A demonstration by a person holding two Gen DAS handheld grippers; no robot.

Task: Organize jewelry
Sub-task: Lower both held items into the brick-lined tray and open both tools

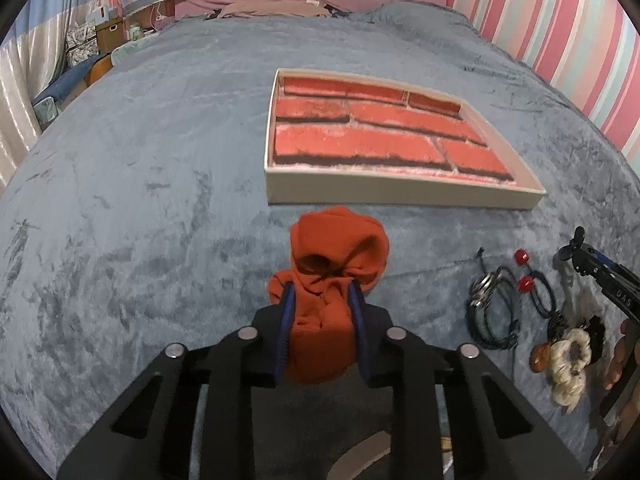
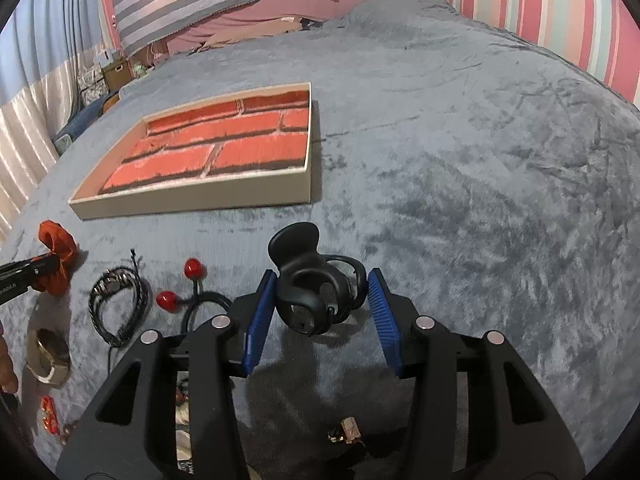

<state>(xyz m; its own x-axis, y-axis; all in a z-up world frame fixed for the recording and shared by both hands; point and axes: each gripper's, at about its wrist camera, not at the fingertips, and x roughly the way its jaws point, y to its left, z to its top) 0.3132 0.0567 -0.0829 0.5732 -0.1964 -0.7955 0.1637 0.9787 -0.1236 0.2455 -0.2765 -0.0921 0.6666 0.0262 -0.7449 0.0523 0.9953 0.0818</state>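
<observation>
1. Where the left tongs [image 1: 322,294] pinch it between their blue pads, an orange scrunchie [image 1: 332,280] bunches up, its loose end spilling past the tips toward the tray.
2. Right tongs [image 2: 322,284]: half spread around a black hair claw clip [image 2: 316,288]; the left pad touches it, while contact at the right pad cannot be told.
3. Just left of the right tongs: two red bead bobbles on a dark elastic [image 2: 180,286], then a coil of dark braided bracelets [image 2: 118,300].
4. Farther left, nearer the camera: a gold bangle [image 2: 48,354].
5. Right of the left tongs, low: a cream scrunchie [image 1: 568,364].
6. Beyond both tongs, apart from everything: a cream tray [image 1: 400,192] with red-lined compartments, on a grey plush blanket [image 2: 460,160].
</observation>
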